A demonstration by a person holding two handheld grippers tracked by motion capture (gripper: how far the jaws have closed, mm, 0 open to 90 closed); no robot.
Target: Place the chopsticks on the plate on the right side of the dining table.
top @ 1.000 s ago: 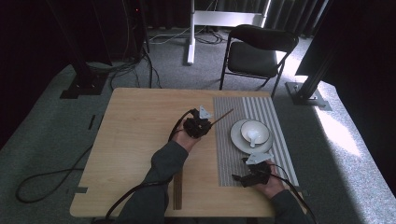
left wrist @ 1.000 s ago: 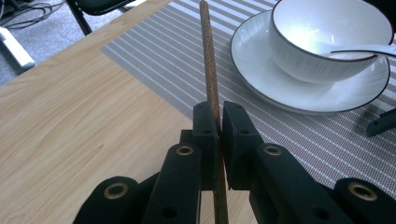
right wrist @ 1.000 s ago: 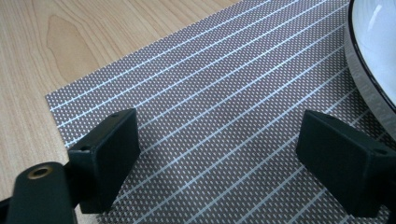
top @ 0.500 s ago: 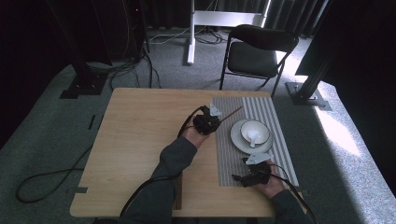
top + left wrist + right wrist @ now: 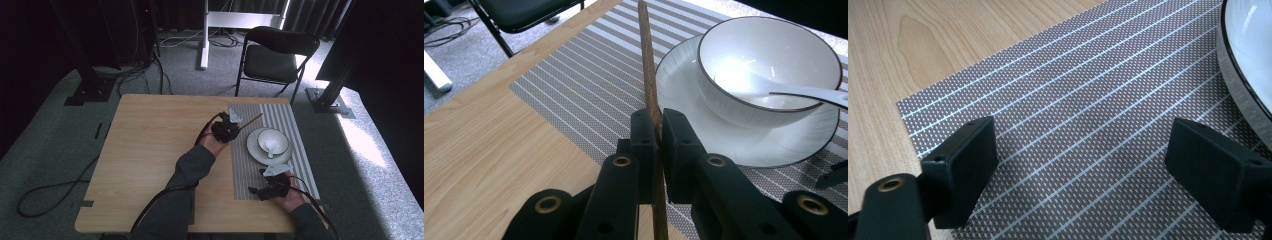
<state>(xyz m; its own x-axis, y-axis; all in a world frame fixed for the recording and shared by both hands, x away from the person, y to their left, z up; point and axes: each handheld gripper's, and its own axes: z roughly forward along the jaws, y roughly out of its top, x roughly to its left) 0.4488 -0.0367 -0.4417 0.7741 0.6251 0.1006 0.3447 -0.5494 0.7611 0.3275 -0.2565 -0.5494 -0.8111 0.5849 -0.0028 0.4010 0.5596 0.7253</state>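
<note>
**Over the striped mat: one stick gripped, one pair of tongs idle**

On the desk (image 5: pixel 150 150) we count one striped mat (image 5: pixel 285 120), one white plate (image 5: pixel 252 147), one white bowl (image 5: pixel 272 141) standing on that plate, and one white spoon (image 5: pixel 270 148) lying in the bowl. We also count one thin brown stick (image 5: pixel 647 75) and two tongs, one in each hand. Beyond the desk stands one black chair (image 5: pixel 275 52).

In the high view the left tongs (image 5: pixel 231 127) sit at the mat's left edge, just beside the plate. The left forearm reaches forward from the bottom of that view in a dark sleeve, the hand wrapped around the back of the tool. The left gripper view shows the jaws clenched on the stick: the two black pads press it from both sides. The stick runs up from between them over the mat, its far end pointing toward the mat's far edge, and it passes just left of the plate's rim. We cannot tell whether its tip touches the mat.

The right tongs (image 5: pixel 267 190) rest low near the mat's near edge, held by the right hand at the bottom right of the high view. In the right gripper view its jaws stand wide apart, released, with bare mat between them and the plate's rim at the upper right corner.
</note>
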